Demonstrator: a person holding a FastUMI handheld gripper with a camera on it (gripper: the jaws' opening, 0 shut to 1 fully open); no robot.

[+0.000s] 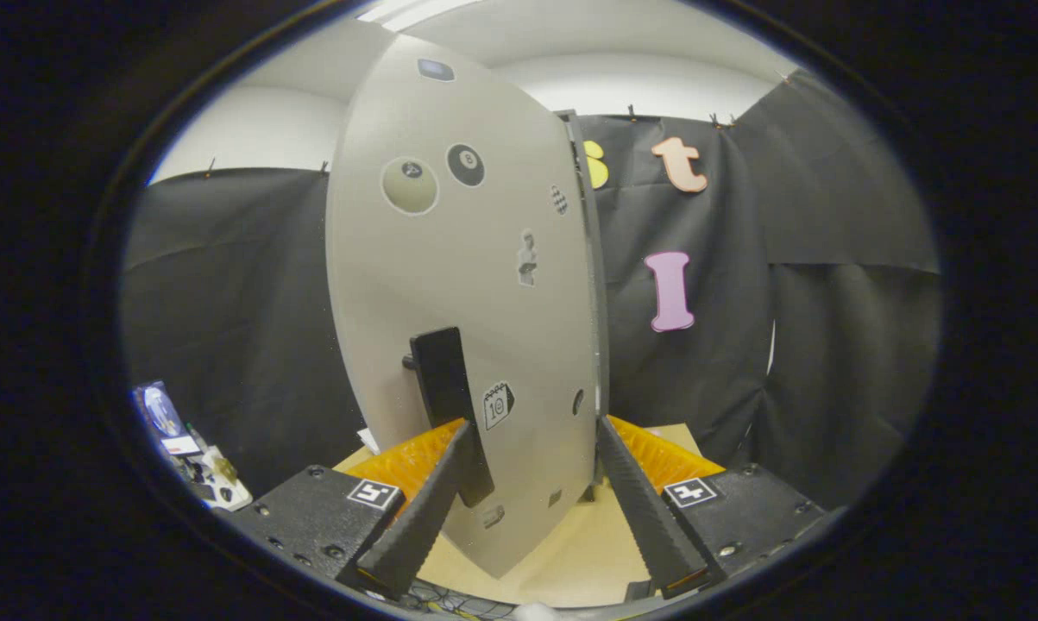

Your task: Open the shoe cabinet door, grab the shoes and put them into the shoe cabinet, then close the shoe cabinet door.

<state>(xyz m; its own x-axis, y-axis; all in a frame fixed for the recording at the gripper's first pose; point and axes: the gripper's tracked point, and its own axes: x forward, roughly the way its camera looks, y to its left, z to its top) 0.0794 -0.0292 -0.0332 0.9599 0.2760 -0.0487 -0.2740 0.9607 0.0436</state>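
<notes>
The shoe cabinet door, a pale grey panel with several stickers, stands upright right in front of me, and its lower part lies between my fingers. Its black bar handle sits at the tip of my left finger and overlaps it. The door's right edge meets the dark edge of the cabinet just above my right finger. My gripper is open, its jaws spread wide to either side of the door's lower part. I cannot tell whether either finger touches the door.
The cabinet stands on a light wooden tabletop. Black cloth walls close in behind and on both sides. A small pile of odds and ends lies low to the left, beyond my left finger's base.
</notes>
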